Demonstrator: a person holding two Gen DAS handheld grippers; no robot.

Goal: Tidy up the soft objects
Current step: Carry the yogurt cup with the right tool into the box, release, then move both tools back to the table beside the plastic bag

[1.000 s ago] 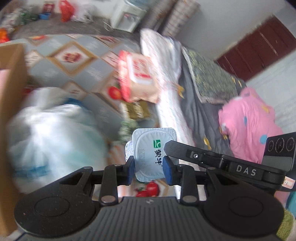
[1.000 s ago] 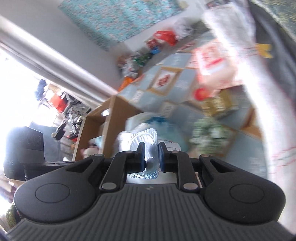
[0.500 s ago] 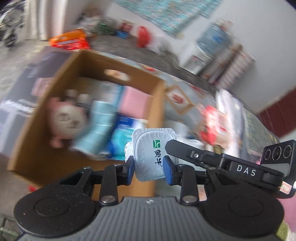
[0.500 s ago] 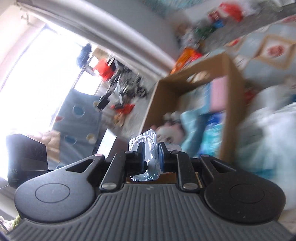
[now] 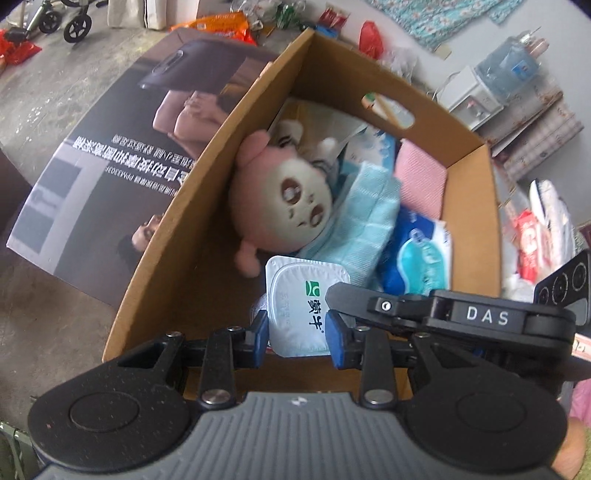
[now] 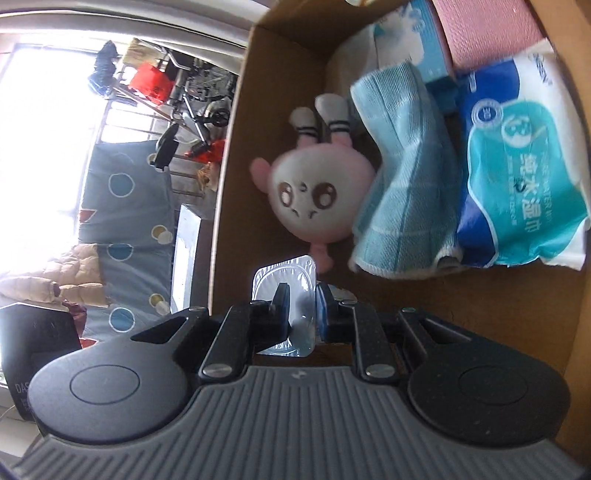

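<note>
My left gripper [image 5: 298, 339] is shut on a white yogurt cup [image 5: 304, 306] with a green logo, held over the near end of an open cardboard box [image 5: 177, 206]. My right gripper [image 6: 302, 308] is shut on the same pack, seen edge-on as a clear foil-rimmed cup [image 6: 284, 284], above the box floor [image 6: 461, 314]. Inside lie a pink plush toy [image 5: 291, 199] [image 6: 314, 199], a light blue folded towel [image 5: 362, 210] [image 6: 402, 184], a blue-and-teal wet wipes pack [image 5: 417, 254] [image 6: 524, 177] and a pink cloth [image 5: 421, 177] [image 6: 487, 29].
A printed box flap [image 5: 110, 155] lies flat left of the box. Bags and litter [image 5: 221, 22] sit on the floor beyond. A red-and-white package [image 5: 528, 240] lies right of the box. A blue dotted sofa [image 6: 125, 221] and a bright window [image 6: 44, 129] stand left.
Both grippers have swung with the yogurt pack from the bed and floor area to above the cardboard box and moved down closer to its contents. The grips have not changed.
</note>
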